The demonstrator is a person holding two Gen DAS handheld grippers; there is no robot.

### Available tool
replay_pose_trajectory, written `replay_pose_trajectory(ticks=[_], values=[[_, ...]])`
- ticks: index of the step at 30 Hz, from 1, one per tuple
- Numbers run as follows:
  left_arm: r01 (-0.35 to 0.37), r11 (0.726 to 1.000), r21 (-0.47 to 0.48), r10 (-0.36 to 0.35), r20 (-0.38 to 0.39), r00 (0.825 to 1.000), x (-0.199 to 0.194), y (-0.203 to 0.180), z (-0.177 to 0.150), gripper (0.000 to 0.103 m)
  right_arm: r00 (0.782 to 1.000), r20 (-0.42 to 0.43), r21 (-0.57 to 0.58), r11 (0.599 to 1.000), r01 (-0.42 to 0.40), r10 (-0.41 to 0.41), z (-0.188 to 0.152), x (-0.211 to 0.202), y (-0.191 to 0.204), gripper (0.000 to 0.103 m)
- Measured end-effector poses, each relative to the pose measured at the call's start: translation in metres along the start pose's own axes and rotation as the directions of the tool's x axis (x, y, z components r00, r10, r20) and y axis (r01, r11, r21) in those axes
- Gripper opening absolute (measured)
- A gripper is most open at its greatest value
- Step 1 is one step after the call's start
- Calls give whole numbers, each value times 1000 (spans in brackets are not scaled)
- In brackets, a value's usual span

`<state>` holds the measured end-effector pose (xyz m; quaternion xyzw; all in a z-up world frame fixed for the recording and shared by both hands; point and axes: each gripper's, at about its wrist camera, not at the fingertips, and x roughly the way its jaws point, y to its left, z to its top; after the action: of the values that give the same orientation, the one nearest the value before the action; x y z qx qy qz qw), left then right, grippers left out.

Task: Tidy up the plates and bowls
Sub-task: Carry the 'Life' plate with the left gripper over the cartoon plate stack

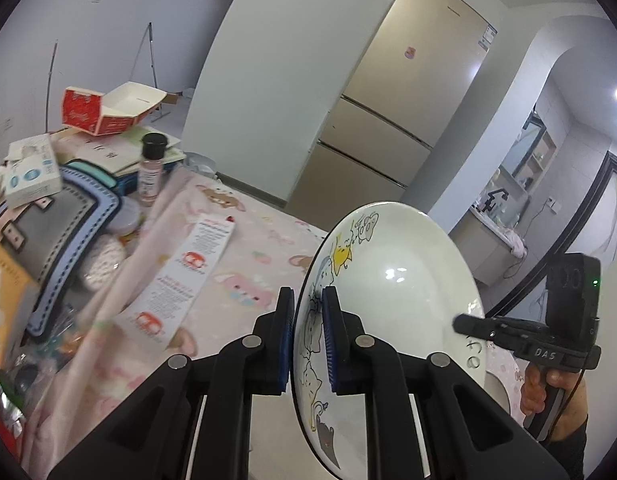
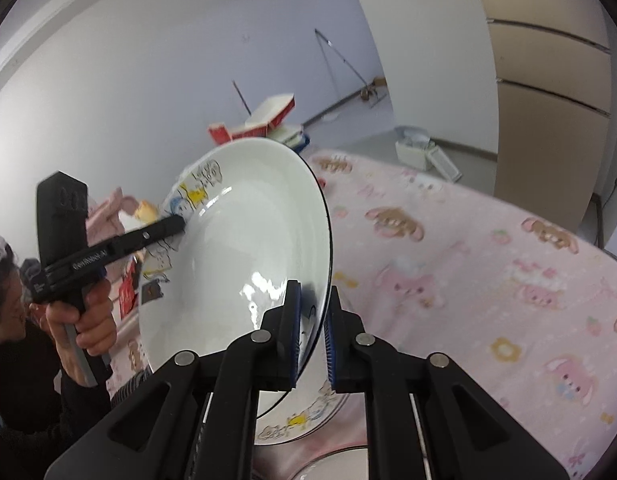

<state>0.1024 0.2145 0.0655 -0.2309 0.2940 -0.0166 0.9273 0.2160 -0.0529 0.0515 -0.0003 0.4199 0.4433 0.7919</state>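
Observation:
A white deep plate (image 1: 400,280) with cartoon animals along its rim is held on edge above the pink patterned tablecloth (image 1: 260,248). My left gripper (image 1: 308,296) is shut on its near rim, blue pads on either side. My right gripper (image 1: 462,324) clamps the opposite rim. In the right wrist view the same plate (image 2: 248,232) stands tilted, my right gripper (image 2: 313,292) shut on its lower rim and my left gripper (image 2: 180,224) pinching the far rim. A second cartoon plate (image 2: 296,420) lies on the cloth (image 2: 468,280) under the held one, partly hidden.
Clutter fills the table's left side: a grey-blue bag (image 1: 68,216), a spice bottle (image 1: 151,168), a tissue box (image 1: 30,172), a red-and-white carton (image 1: 104,110) and a leaflet (image 1: 188,272). A beige fridge (image 1: 400,100) stands behind. A person's hand (image 2: 88,320) grips the left handle.

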Motion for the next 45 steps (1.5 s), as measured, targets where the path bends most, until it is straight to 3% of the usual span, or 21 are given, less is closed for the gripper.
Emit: replay_pose_trajectory(ticks=[8, 17, 45], values=[[3, 999, -42, -4, -21, 1000, -3, 29, -16, 13, 992, -122, 67, 997, -36, 44, -16, 34, 7, 11], [-12, 998, -61, 7, -82, 997, 18, 40, -35, 14, 971, -240, 79, 996, 37, -17, -28, 56, 6, 15], [-105, 994, -25, 101, -141, 985, 36, 46, -50, 13, 919, -366, -32, 990, 141, -143, -36, 90, 16, 23]])
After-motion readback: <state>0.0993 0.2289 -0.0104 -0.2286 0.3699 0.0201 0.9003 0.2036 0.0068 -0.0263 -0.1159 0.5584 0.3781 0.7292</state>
